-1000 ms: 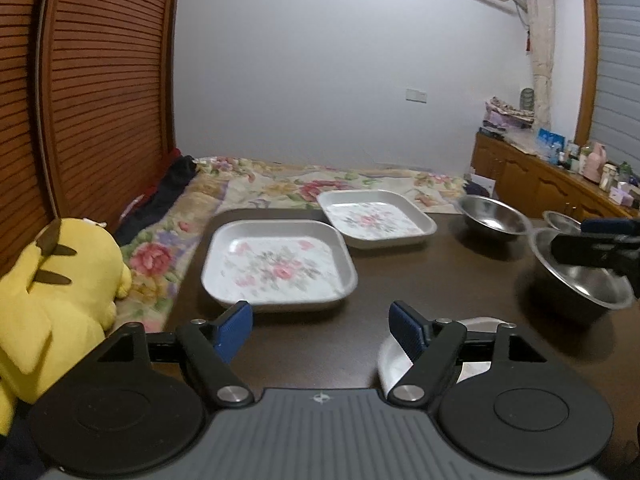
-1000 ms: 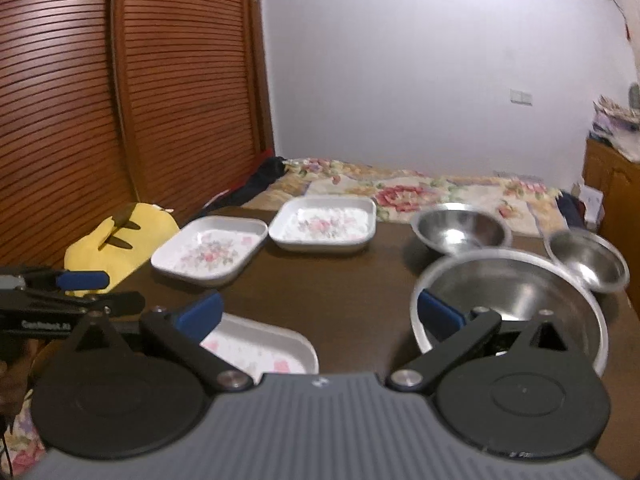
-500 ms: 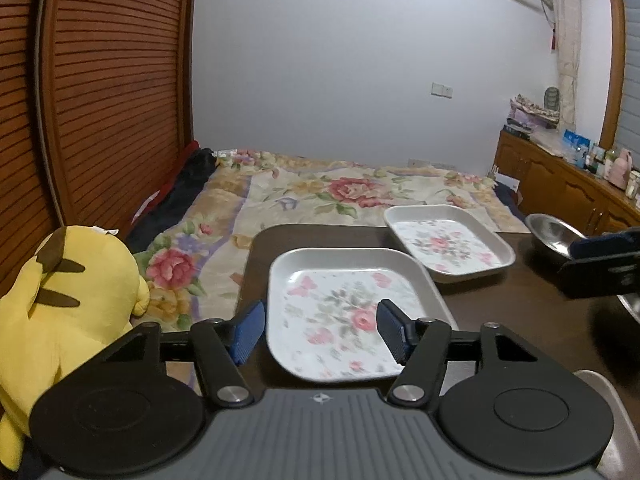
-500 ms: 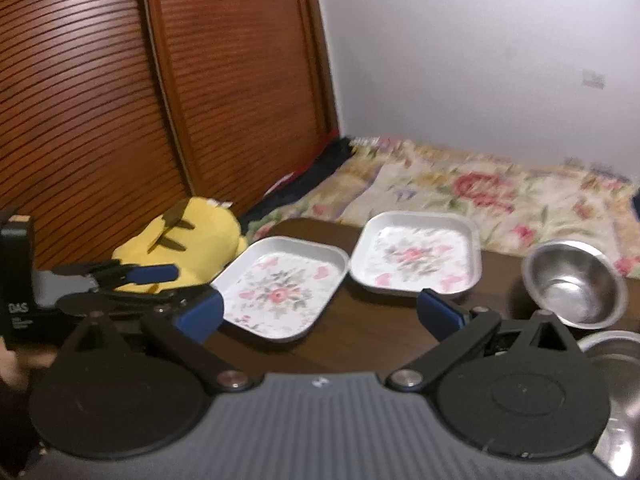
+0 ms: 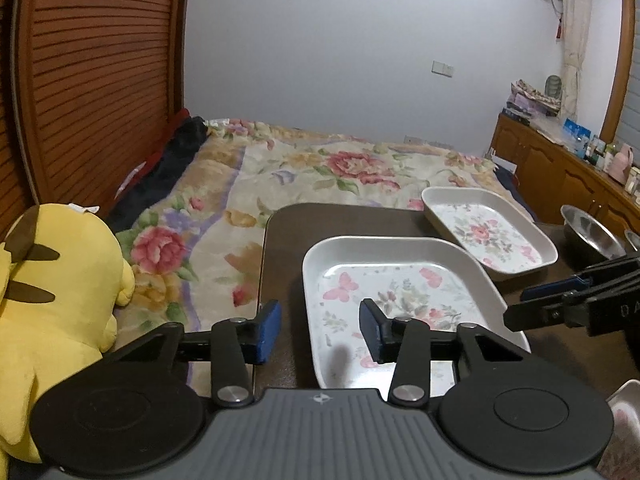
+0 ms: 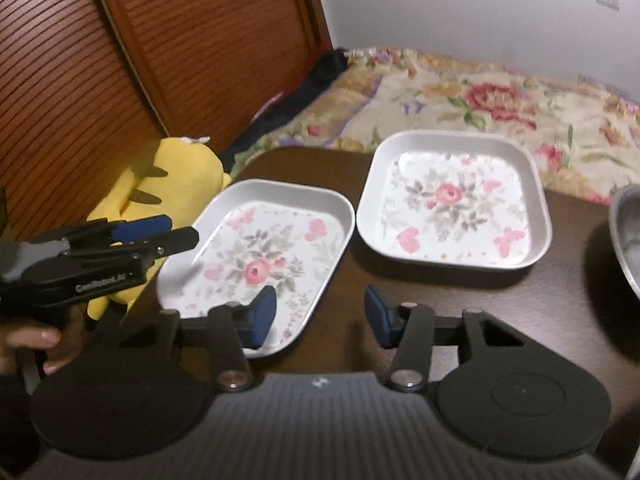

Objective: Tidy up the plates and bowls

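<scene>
Two square floral plates lay on the dark table (image 5: 280, 240). The near plate (image 5: 400, 292) filled the lower centre of the left wrist view, and the far plate (image 5: 488, 232) sat behind it at the right of that frame, near it but not touching. In the right wrist view they were side by side in the middle of the frame. A steel bowl (image 5: 592, 232) showed only partly at the right edge.

The left gripper (image 5: 320, 330) had its jaws released, holding nothing; its left finger was over the table and its right finger over the plate's floor, so the plate's left rim was between them. The right gripper (image 6: 320, 316) was also spread wide and empty, with the near plate's corner under its left finger.

I judged the plates to be stiff, rather light and glossy, so probably slippery. The raised rim looked like the best place to pinch. A yellow plush toy (image 5: 52, 308) sat at the lower left.
</scene>
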Available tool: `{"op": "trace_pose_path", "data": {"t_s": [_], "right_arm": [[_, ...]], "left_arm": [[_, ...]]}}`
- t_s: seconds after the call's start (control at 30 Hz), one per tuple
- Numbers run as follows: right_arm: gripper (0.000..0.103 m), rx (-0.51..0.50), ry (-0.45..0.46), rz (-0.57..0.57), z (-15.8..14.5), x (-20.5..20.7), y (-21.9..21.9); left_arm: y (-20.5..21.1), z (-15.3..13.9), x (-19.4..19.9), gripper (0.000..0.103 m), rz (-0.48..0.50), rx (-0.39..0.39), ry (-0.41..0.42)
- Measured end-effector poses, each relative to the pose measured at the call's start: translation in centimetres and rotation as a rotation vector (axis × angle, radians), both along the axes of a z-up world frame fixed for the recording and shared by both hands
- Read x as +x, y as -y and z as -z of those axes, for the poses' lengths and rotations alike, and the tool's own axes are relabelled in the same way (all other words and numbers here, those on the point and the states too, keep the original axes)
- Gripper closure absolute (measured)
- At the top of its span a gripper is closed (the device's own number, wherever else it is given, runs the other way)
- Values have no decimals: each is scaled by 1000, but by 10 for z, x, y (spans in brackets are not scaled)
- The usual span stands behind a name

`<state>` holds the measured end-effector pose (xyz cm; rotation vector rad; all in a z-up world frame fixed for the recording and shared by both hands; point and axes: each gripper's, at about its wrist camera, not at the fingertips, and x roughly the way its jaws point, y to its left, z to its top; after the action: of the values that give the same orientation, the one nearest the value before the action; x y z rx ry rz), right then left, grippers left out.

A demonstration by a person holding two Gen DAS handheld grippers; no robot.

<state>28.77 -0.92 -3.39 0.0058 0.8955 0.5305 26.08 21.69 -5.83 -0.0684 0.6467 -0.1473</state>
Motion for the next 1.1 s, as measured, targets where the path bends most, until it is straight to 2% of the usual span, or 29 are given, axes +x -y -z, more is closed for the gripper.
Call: {"op": "trace_pose_path", "data": {"t_s": [0.2, 0.23, 0.37, 0.5, 0.57, 0.93, 1.0, 1.1], "right_arm": [[60, -3, -16, -12, 7, 2, -6], [63, -7, -18, -15, 8, 3, -7], [71, -12, -12, -24, 10, 4, -11], [75, -22, -14, -20, 15, 6, -11], [81, -17, -15, -13, 16, 7, -10], [82, -39, 12, -26, 17, 6, -14], [82, -38, 13, -26, 18, 6, -15], [85, -36, 11, -26, 18, 8, -15]], "left_arm": [[-3, 7, 1, 60, 20, -18, -22], [-4, 9, 1, 60, 21, -20, -25], [-3, 12, 2, 67, 22, -22, -33], [-4, 15, 4, 75, 26, -19, -34], [-5, 15, 4, 77, 22, -15, -34], [-10, 13, -1, 79, 10, -12, -51], [-9, 13, -1, 87, 18, -14, -53], [-6, 12, -5, 93, 23, -32, -65]]}}
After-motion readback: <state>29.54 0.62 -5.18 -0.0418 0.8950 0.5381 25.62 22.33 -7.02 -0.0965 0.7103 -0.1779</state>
